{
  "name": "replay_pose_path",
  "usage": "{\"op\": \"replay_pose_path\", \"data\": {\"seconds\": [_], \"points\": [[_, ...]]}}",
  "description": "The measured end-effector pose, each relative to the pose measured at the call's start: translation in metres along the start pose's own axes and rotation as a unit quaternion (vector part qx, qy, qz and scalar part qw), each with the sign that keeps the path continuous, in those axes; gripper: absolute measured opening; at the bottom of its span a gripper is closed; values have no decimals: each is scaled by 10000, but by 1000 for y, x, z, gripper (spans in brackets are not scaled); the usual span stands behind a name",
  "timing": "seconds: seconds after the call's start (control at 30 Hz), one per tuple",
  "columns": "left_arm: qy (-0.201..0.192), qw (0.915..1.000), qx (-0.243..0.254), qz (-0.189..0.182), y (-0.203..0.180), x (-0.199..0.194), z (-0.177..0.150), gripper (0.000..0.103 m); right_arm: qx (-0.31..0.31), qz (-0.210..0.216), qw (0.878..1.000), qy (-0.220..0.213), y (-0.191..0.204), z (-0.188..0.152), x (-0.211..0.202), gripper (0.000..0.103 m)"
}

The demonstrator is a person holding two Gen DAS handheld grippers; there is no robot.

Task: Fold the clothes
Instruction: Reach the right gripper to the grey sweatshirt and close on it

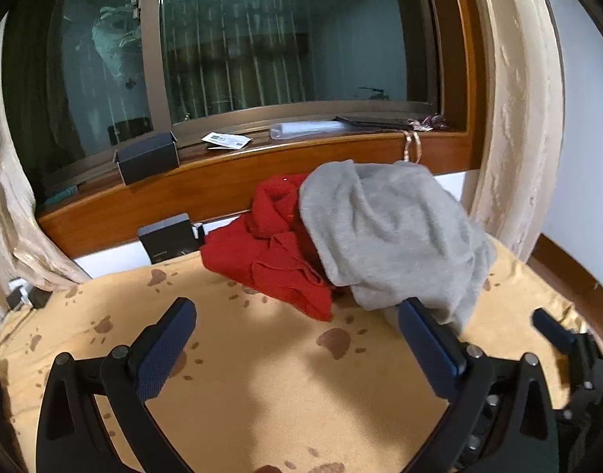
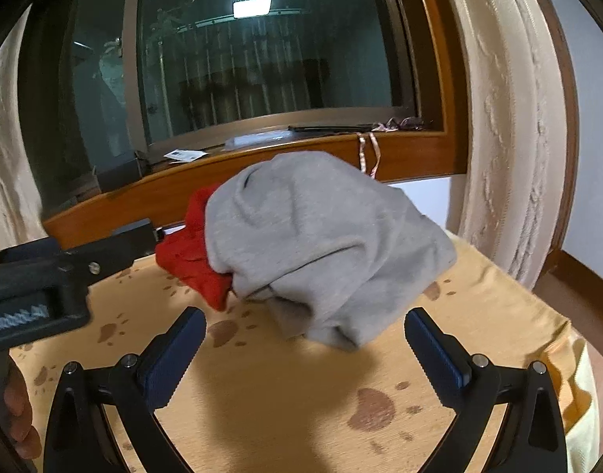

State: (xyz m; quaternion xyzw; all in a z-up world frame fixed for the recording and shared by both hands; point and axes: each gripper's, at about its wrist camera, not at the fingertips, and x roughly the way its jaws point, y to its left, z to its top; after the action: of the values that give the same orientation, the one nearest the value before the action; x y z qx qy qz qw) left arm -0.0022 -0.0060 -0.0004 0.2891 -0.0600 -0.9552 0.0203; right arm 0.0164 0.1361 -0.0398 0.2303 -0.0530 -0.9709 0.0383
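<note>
The left gripper (image 1: 297, 323) has its jaws spread wide with nothing between them; its blue pads (image 1: 165, 345) hover over the bare tan cloth with brown paw prints (image 1: 262, 394) that covers the desk. The right-hand pad's tip sits just at the near hem of the grey garment (image 1: 392, 236), though contact cannot be judged. The right gripper (image 2: 305, 335) is likewise released, its jaws apart and empty, with the lowest fold of the grey garment (image 2: 321, 236) drooping just beyond and between the tips.

The grey garment lies crumpled in a mound toward the back of the desk, draped partly over a bunched red garment (image 1: 273, 248) that pokes out on its left side. In front of the pile, the cloth is open and flat across the whole near half of the desk. From the right wrist view, the left gripper's dark body (image 2: 45, 276) reaches in from the left edge, with a person's fingers (image 2: 19, 414) wrapped at the lower left.

The desk's right edge falls away near a pale curtain (image 1: 514, 118), and the cloth hangs over that corner. Behind the pile, the back edge meets a wooden windowsill (image 1: 222, 181) under a dark window (image 1: 242, 39). A small black box (image 1: 147, 157) stands on the sill, and another black box (image 1: 167, 236) sits at the desk's back edge, left of the red garment.
</note>
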Motion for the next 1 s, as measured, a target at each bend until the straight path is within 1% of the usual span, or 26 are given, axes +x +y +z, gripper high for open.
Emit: {"op": "replay_pose_path", "data": {"seconds": [0.1,0.17,0.2,0.27,0.33,0.4,0.47,0.5,0.53,0.57,0.63,0.67,0.7,0.8,0.87,0.9,1.0], "points": [[-29,9999,-148,-61,13,6,1,103,8,174,9998,139,2,-4,-2,103],[-48,9996,-246,-101,22,10,1,103,174,226,9993,231,-5,-4,0,103],[-58,9995,-295,-121,27,12,1,103,196,195,9993,233,-7,-5,0,103],[-66,9992,-369,-143,33,16,2,103,44,19,9999,134,-4,-8,-1,103],[-28,9994,-334,-86,31,24,1,103,-88,-212,9997,-82,3,-9,-5,103],[0,9994,-351,-67,33,28,0,103,-187,-566,9969,-522,9,-5,-17,103],[-28,9992,-391,-74,36,29,0,103,-283,-919,9904,-995,12,-4,-31,103],[-51,9991,-411,-72,38,29,-1,103,-253,-993,9889,-1076,11,-3,-34,103],[-67,9990,-428,-82,41,29,-1,103,-171,-1002,9892,-1055,9,-1,-33,103],[-54,9989,-458,-109,44,30,0,103,-55,-906,9915,-936,5,1,-30,103],[44,9981,-590,-160,54,34,2,103,365,-261,9984,-354,-10,6,-11,103],[120,9973,-700,-176,60,38,2,103,623,-36,9979,-148,-20,7,0,103],[192,9965,-795,-174,66,41,2,103,788,108,9968,-62,-29,10,7,103],[348,9945,-986,-53,80,51,2,103,763,368,9963,-156,-37,23,15,103],[397,9933,-1088,-6,88,55,2,103,520,578,9968,-180,-33,34,25,103],[413,9926,-1141,-29,91,56,2,103,373,606,9973,-157,-29,40,32,103],[435,9923,-1161,-66,93,57,2,103,33,445,9990,-5,-16,55,60,103]]}}
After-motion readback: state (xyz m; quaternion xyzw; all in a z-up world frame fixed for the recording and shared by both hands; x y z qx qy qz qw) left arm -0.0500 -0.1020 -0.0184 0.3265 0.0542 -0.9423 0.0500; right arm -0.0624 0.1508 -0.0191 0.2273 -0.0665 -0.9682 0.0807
